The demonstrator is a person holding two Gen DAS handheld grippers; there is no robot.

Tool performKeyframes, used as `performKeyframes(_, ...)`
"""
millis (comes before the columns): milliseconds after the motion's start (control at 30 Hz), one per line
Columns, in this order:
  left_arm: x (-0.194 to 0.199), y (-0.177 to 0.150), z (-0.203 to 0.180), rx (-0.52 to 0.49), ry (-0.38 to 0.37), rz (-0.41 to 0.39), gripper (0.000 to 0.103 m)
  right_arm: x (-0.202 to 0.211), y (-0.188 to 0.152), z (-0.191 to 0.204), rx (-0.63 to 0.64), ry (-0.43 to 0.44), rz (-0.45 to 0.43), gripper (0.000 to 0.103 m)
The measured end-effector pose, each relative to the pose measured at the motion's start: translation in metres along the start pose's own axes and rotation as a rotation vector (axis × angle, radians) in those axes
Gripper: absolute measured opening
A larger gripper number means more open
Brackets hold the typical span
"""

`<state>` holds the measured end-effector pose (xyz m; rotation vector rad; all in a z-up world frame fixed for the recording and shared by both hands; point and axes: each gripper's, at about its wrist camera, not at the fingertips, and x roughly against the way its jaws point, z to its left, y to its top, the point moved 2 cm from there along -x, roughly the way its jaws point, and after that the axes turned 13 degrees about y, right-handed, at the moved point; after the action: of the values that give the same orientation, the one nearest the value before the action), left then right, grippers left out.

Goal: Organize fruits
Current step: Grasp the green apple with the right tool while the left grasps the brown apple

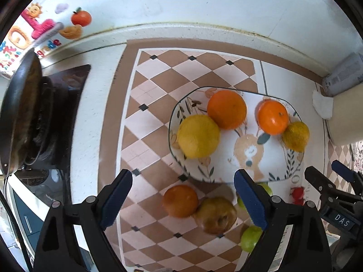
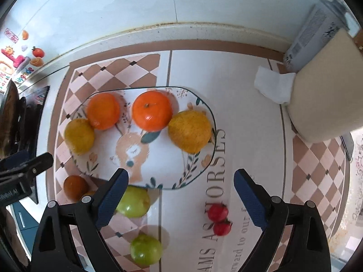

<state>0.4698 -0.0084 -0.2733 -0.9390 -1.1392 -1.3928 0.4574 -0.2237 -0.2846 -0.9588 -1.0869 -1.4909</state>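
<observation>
A patterned plate [image 1: 226, 147] [image 2: 163, 165] holds two oranges [image 1: 226, 110] [image 1: 272, 117] and two yellow fruits [image 1: 198, 136] [image 1: 296, 136]. On the checkered mat in front of it lie a dull orange [image 1: 180, 200], a brownish pear [image 1: 216, 215], two green fruits [image 2: 133, 201] [image 2: 146, 249] and two small red fruits [image 2: 217, 212]. My left gripper [image 1: 183, 176] hangs open above the mat by the plate's near left edge, nothing between its fingers. My right gripper [image 2: 181, 174] hangs open over the plate's near rim, also empty.
A dark pan [image 1: 20, 117] sits on a stove at the far left. A cream container [image 2: 324, 95] with a white tissue [image 2: 272, 86] stands at the right, against the wall with a grey box [image 2: 313, 34]. The counter's back edge meets a white tiled wall.
</observation>
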Motion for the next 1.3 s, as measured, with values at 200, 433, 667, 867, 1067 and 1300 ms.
performKeyframes(200, 0.028, -0.029, 0.004, 0.001, 0.001, -0.061, 0.092, 0.031, -0.027, 0.016, -0.006, 0.007, -0.051, 0.096)
performKeyframes(433, 0.069, -0.058, 0.014, 0.019, -0.024, -0.143, 0.092, 0.075, -0.058, 0.031, -0.010, 0.019, -0.114, 0.096)
performKeyframes(667, 0.102, -0.081, 0.020, -0.001, -0.038, -0.217, 0.092, 0.114, -0.085, 0.046, 0.004, 0.026, -0.180, 0.096)
performKeyframes(867, 0.128, -0.097, 0.024, -0.007, -0.048, -0.277, 0.092, 0.147, -0.103, 0.058, 0.024, 0.030, -0.237, 0.096)
performKeyframes(1067, 0.144, -0.107, 0.028, 0.005, -0.049, -0.322, 0.092, 0.159, -0.115, 0.061, 0.001, 0.053, -0.261, 0.096)
performKeyframes(1300, 0.133, -0.109, 0.028, 0.001, -0.047, -0.306, 0.093, 0.144, -0.123, 0.056, -0.030, 0.080, -0.237, 0.096)
